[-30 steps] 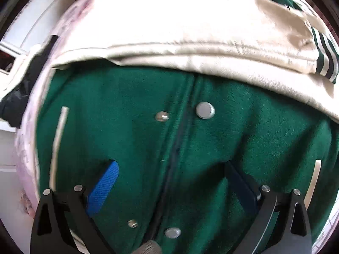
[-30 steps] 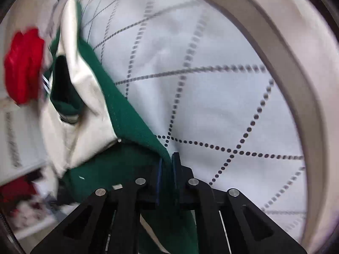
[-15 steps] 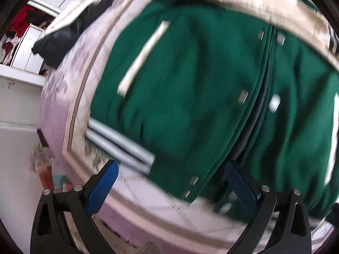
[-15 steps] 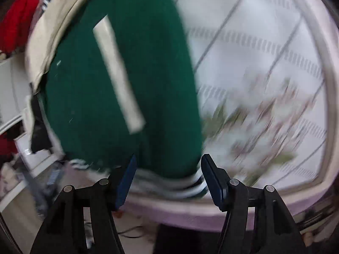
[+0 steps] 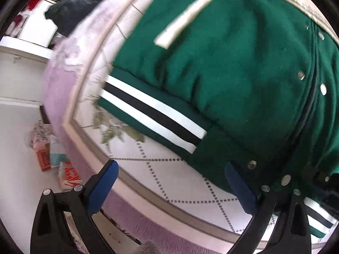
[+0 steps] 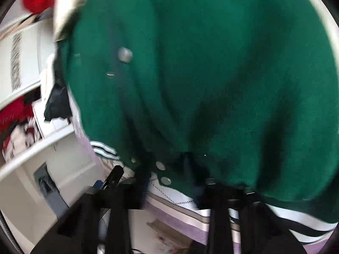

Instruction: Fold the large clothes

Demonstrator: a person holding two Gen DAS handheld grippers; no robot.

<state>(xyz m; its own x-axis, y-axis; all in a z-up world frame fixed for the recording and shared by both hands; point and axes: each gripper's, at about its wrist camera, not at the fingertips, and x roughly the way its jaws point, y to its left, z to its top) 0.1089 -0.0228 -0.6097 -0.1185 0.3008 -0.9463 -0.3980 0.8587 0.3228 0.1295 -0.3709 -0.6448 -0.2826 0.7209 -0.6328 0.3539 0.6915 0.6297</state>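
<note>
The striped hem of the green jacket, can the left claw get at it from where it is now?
Probably yes. The left claw is open, and the striped hem lies flat on the quilt just ahead of it, with nothing in between.

One green jacket (image 5: 243, 63), two hand-held grippers (image 5: 173, 188).
</note>
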